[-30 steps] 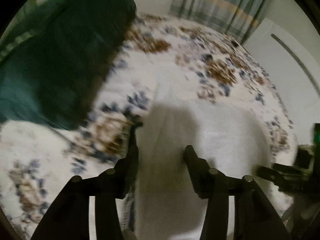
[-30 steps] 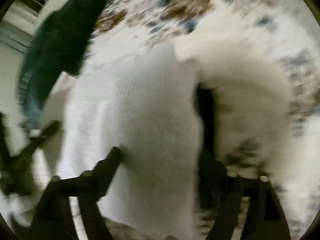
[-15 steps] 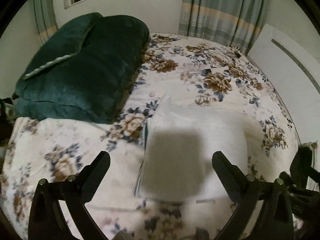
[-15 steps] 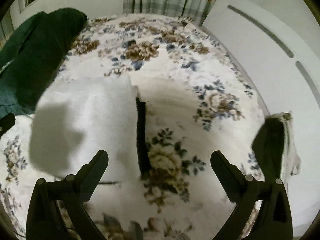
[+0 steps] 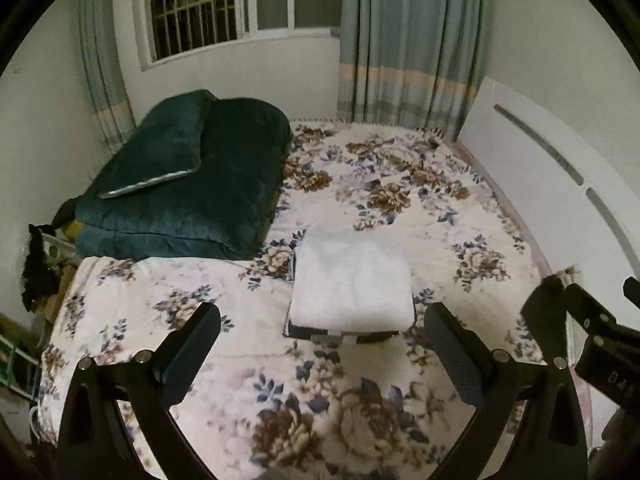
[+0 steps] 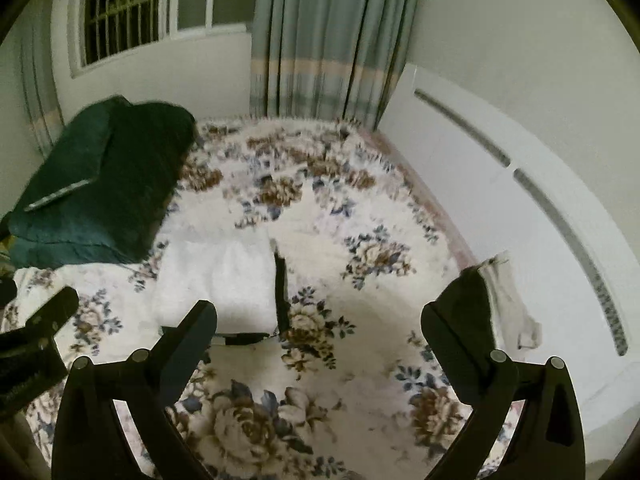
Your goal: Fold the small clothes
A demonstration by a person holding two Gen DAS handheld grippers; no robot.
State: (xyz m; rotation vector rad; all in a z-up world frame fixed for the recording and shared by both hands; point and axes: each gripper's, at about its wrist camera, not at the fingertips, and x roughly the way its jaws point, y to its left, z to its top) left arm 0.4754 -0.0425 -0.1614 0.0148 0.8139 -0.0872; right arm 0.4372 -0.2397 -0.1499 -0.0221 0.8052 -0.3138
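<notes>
White garment [image 5: 352, 288] sits neatly folded on the bed [image 5: 400, 408] just beside the green pillow [image 5: 188, 184], both left gripper [image 5: 320, 352] and right gripper [image 6: 316, 344] spread wide and empty, so this fold looks finished.

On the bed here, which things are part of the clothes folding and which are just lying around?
Part of the job:
- folded white garment, on top of a dark folded item
- dark and white clothes at the bed's right edge, apparently waiting
- left gripper and right gripper, both open, holding nothing

Just lying about:
- green quilt with green pillow
- floral blanket
- curtains
- white headboard
</notes>
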